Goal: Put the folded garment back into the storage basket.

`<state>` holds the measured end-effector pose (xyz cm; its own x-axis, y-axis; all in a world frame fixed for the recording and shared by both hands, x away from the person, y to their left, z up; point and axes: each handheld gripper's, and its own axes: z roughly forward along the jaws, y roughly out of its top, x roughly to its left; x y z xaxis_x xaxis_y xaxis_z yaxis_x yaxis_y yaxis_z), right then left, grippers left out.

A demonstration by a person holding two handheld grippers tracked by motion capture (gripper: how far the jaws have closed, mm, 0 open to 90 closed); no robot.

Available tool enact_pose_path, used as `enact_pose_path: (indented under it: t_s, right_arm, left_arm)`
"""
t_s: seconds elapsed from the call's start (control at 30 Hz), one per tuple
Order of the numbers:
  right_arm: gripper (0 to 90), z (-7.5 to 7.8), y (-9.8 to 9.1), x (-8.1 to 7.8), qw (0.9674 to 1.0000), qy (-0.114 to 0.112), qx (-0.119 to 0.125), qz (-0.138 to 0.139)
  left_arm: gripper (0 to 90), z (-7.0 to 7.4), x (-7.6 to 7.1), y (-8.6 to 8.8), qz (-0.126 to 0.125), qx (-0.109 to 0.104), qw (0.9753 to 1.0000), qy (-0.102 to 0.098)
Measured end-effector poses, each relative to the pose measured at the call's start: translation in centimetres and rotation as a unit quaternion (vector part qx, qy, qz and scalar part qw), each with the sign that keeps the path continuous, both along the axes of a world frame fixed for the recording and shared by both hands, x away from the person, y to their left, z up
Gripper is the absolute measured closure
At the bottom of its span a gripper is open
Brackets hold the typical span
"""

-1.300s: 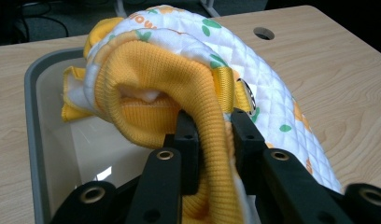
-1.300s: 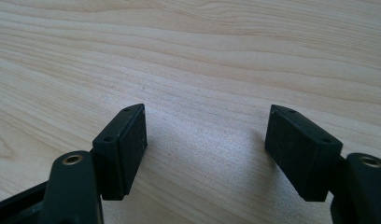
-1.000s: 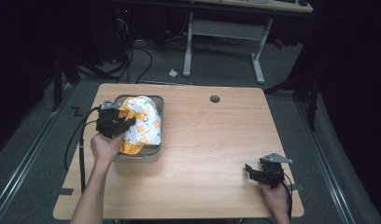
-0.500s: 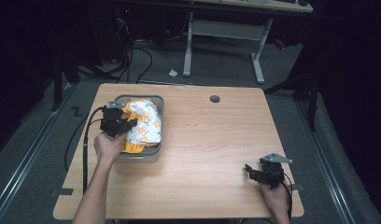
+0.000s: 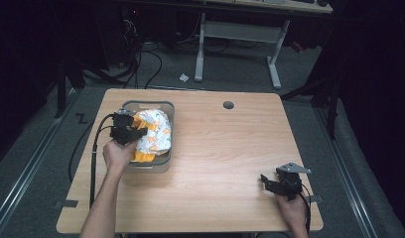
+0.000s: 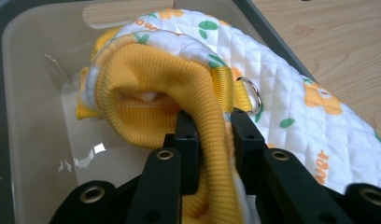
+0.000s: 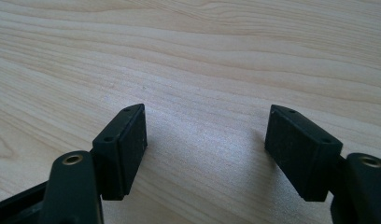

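A quilted white garment (image 5: 153, 131) with an orange and green print and yellow ribbed trim (image 6: 146, 93) lies bunched in a grey bin (image 5: 161, 161) at the table's left. My left gripper (image 5: 136, 133) reaches into the bin and is shut on the garment's yellow ribbed edge (image 6: 212, 140), which runs up between its two black fingers (image 6: 186, 140). A metal ring (image 6: 251, 93) on a yellow strap shows just behind them. My right gripper (image 5: 267, 181) rests low over the bare wood near the front right corner, open with nothing between its fingers (image 7: 125, 144).
The wooden table (image 5: 230, 148) has a round cable hole (image 5: 228, 105) near its far edge. The left gripper's cable (image 5: 94, 153) loops off the table's left side. Beyond the table stand a desk frame (image 5: 240, 34) and cables on the dark floor.
My left hand has sunk a little and slid toward the bin's near side, still holding the garment. The right gripper has stayed put.
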<state>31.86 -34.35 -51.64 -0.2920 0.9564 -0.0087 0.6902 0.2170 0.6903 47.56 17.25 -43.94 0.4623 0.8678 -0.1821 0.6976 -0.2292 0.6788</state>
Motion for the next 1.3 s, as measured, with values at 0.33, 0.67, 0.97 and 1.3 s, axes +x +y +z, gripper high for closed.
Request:
enact_pose_path:
  t_s: [0.33, 0.67, 0.97, 1.3]
  right_arm:
    - [29.9, 0.0, 0.0, 0.0, 1.0000, 0.000, 0.000, 0.000]
    - [29.9, 0.0, 0.0, 0.0, 1.0000, 0.000, 0.000, 0.000]
    - [29.9, 0.0, 0.0, 0.0, 1.0000, -0.001, 0.000, 0.001]
    - [29.9, 0.0, 0.0, 0.0, 1.0000, -0.001, -0.001, 0.001]
  left_arm:
    - [75.4, -0.6, 0.5, -0.6, 0.004, 0.032, 0.9993, 0.016]
    - [69.2, -1.0, 1.1, -1.3, 0.021, 0.068, 0.9965, 0.045]
    - [48.0, -0.4, 0.8, -0.8, 0.049, 0.079, 0.9953, 0.026]
    - [41.5, 1.6, -0.8, -0.6, 0.044, 0.053, 0.9975, -0.016]
